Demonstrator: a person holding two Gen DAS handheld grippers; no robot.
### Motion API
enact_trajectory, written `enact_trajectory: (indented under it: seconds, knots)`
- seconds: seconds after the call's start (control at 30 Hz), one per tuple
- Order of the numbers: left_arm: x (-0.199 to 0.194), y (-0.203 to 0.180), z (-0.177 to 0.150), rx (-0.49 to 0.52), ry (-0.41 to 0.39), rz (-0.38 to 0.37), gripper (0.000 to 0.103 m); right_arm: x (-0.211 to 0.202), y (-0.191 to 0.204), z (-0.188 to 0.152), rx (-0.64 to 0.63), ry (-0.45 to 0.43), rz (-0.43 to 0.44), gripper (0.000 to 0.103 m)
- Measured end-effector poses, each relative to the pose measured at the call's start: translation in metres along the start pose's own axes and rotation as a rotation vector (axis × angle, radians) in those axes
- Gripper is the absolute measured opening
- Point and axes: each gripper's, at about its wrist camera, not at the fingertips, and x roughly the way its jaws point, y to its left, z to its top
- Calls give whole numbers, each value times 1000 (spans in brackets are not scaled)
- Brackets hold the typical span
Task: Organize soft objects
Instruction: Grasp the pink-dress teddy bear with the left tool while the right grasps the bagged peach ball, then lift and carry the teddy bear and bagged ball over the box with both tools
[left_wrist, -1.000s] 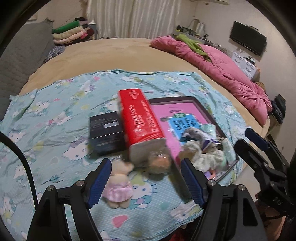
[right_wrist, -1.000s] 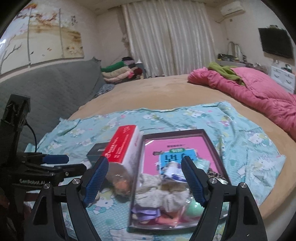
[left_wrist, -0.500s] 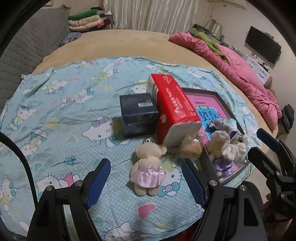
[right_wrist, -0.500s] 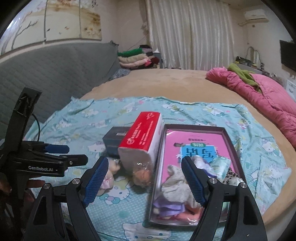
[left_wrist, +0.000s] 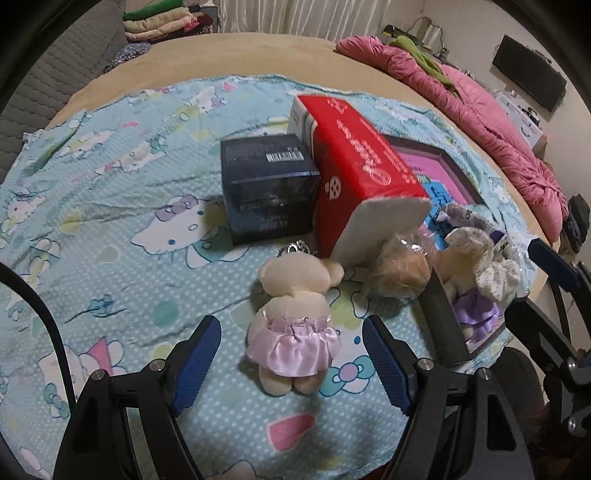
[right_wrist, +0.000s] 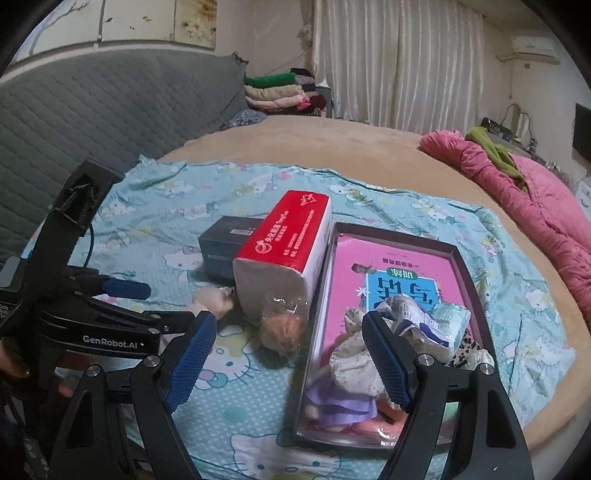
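My left gripper (left_wrist: 291, 362) hangs over a small cream plush bear in a shiny lilac satin skirt (left_wrist: 293, 317), which lies face down on the pale blue cartoon-cat bedsheet (left_wrist: 110, 221). My jaws stand wide open, one blue ribbed pad on either side of the bear, neither touching it; they hold nothing

The bear lies just in front of a red and white pack of tissues (left_wrist: 354, 173), its head near the pack's white end. A dark navy cardboard box (left_wrist: 269, 188) sits beside the pack. A second small plush in clear crinkly wrap (left_wrist: 400, 269) rests against the pack, touching the dark-rimmed shallow tray with a pink book cover inside (left_wrist: 443, 325)

My right gripper (right_wrist: 288, 354) is also wide open and empty, above the sheet near the tray, where more soft toys and cloth pieces (right_wrist: 354, 373) are piled

I judge the bear light, squashy and easy to crush. The satin looks slippery, so I would close across the stuffed body at the waist, not the skirt hem or the keychain loop at the head
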Motion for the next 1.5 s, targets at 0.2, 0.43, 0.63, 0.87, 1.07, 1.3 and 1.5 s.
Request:
enact_trajectory:
  seconds: [0.2,0.43,0.63,0.87,1.07,1.3,1.5]
  knots:
    - [24,2,2,0,43,-10,78,16,8,-3,-64,31,-30,82]
    - [41,6,8,6,76,-4,78,38,13,-5,-115,79,-39,82]
    - [53,11,6,12,122,-7,78,67,22,-6,-187,147,-55,82]
    - [51,22,6,8,107,-51,73,99,32,-10,-277,198,-97,82]
    - [50,27,8,-10,104,-87,66,115,47,-15,-370,189,-128,75]
    - [51,31,8,-31,100,-109,64,137,56,-19,-426,199,-188,64]
    - [49,30,4,-42,87,-139,47,130,43,-13,-356,178,-142,53]
